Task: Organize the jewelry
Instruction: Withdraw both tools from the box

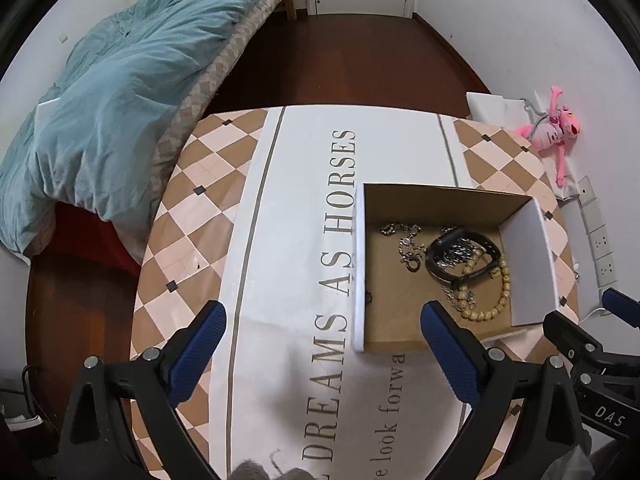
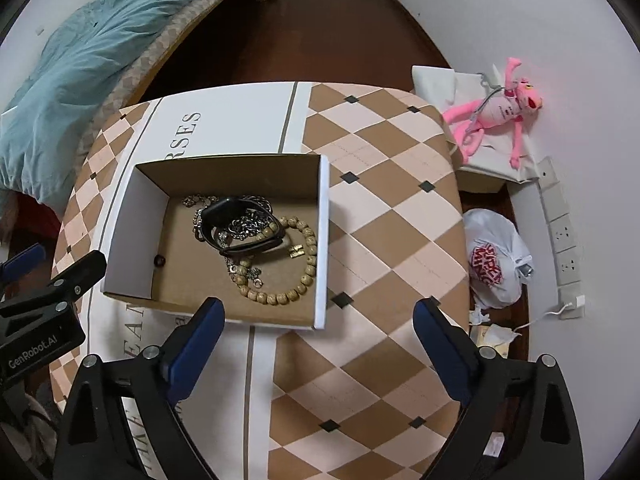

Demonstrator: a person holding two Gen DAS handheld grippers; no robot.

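An open cardboard box [image 1: 528, 256] [image 2: 324, 240] with white outer walls sits on the table. Inside lie a black smartwatch [image 1: 460, 256] [image 2: 240, 228], a wooden bead bracelet [image 1: 496, 292] [image 2: 296, 276], silver chains [image 1: 408, 240] [image 2: 248, 222] and a small dark bead [image 2: 160, 260]. My left gripper [image 1: 324, 356] is open and empty, above the table in front of the box's left wall. My right gripper [image 2: 320, 344] is open and empty, in front of the box's near right corner.
The table [image 2: 380, 208] has a checkered cloth with a white printed runner [image 1: 304, 208]. A bed with a blue duvet [image 1: 112, 108] lies to the left. A pink plush toy [image 2: 500, 112], a white plastic bag [image 2: 496, 260] and wall sockets [image 2: 564, 240] are on the right.
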